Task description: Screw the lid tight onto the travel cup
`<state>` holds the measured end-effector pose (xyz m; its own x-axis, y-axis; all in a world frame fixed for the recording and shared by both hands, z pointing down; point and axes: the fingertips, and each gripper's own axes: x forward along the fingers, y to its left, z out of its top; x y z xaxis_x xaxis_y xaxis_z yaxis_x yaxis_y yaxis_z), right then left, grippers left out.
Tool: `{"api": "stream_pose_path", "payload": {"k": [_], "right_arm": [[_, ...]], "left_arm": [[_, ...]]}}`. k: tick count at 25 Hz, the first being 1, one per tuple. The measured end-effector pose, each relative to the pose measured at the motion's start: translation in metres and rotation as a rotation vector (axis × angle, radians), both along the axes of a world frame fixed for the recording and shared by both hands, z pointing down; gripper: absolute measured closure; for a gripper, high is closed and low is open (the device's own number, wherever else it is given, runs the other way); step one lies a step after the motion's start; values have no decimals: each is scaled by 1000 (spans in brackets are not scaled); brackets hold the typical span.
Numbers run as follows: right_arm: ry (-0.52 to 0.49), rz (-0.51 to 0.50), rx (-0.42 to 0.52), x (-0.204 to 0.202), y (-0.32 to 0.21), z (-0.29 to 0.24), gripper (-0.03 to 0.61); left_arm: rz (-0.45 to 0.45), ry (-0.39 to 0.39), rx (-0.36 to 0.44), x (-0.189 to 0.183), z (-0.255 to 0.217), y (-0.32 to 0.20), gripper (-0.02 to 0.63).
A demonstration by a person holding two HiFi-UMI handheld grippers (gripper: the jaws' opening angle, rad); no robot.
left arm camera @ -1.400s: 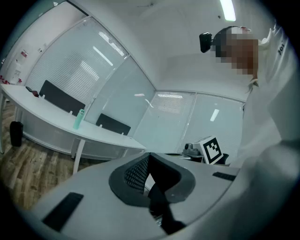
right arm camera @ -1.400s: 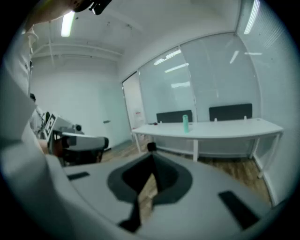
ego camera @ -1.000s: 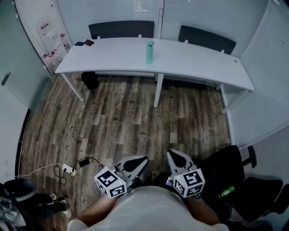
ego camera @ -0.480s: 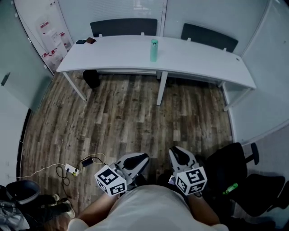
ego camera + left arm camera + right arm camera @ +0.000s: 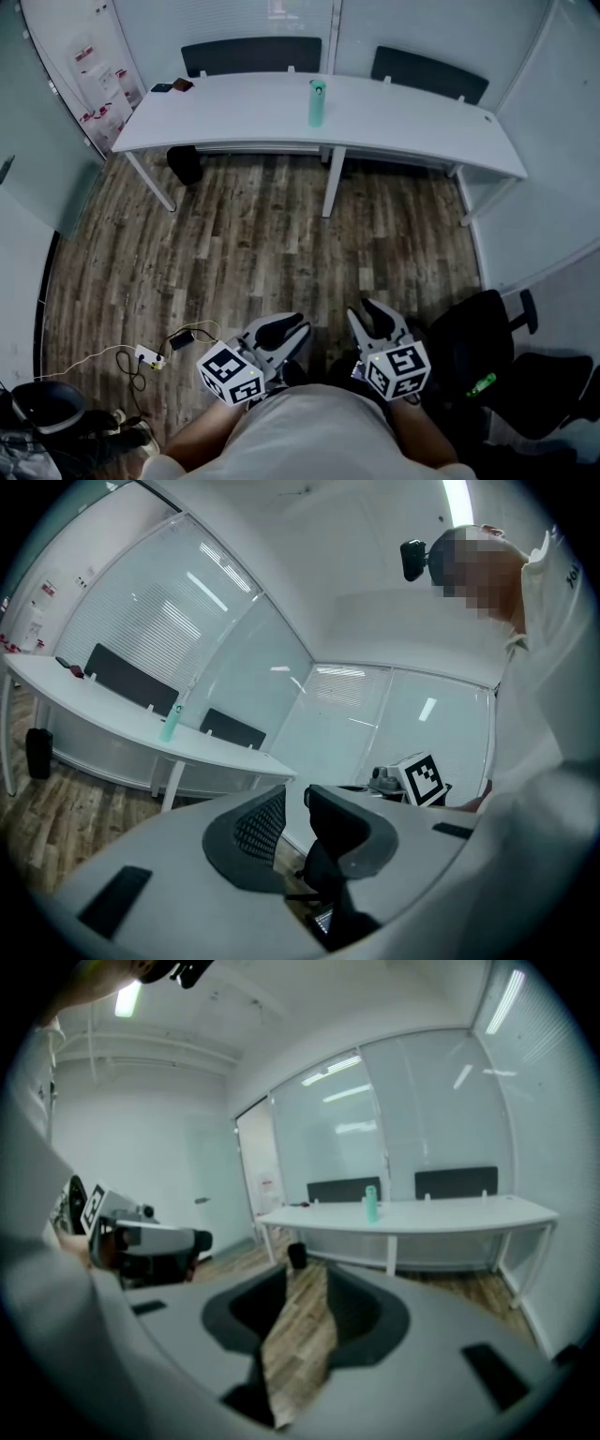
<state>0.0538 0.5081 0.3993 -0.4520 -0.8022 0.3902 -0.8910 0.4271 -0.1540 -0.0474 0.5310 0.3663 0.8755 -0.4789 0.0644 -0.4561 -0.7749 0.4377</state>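
Near person's waist, left gripper (image 5: 281, 330): jaws opening, nothing between. Far across room, mid-length of white smooth table (image 5: 225, 117), travel cup (image 5: 317, 103): slim mint-green cylinder, lid seemingly on top, untouched. Tightening not begun, approach remains. Right gripper (image 5: 380, 319): jaws opening, empty.

Grainy wood-plank floor (image 5: 262, 244); smooth matt white table (image 5: 244, 112); travel cup (image 5: 317, 103) smooth teal.

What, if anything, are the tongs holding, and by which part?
Nothing. The left tongs and right tongs are both opening, empty; the cup stands far off on the table.
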Motion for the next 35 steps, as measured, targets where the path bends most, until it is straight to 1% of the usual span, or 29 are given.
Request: {"api": "stream_pose_path", "payload": {"k": [5,11,14,18,23,28,35], "right_arm": [[1,9,9,-3,-9,-2,438],[-3,-12,9,0,-30,1,426],[-7,-29,10,2,-51,6,423],[-19,-58,11,3,-91,11,422],[-28,-95,14,18,-145,9,419],[-26,-127,8,43,-202,7,419],[-28,-150,-6,70,-261,10,419]], "left_arm": [[-2,-3,8,-6,-1,-8,528],[-33,-4,6,-6,1,-27,527],[-50,-12,10,-5,3,-45,528],[-79,-23,16,-2,3,-80,528],[-107,-28,12,15,2,-130,526],[-114,-26,14,44,-3,-186,526],[-137,-28,-4,74,0,-247,526]]}}
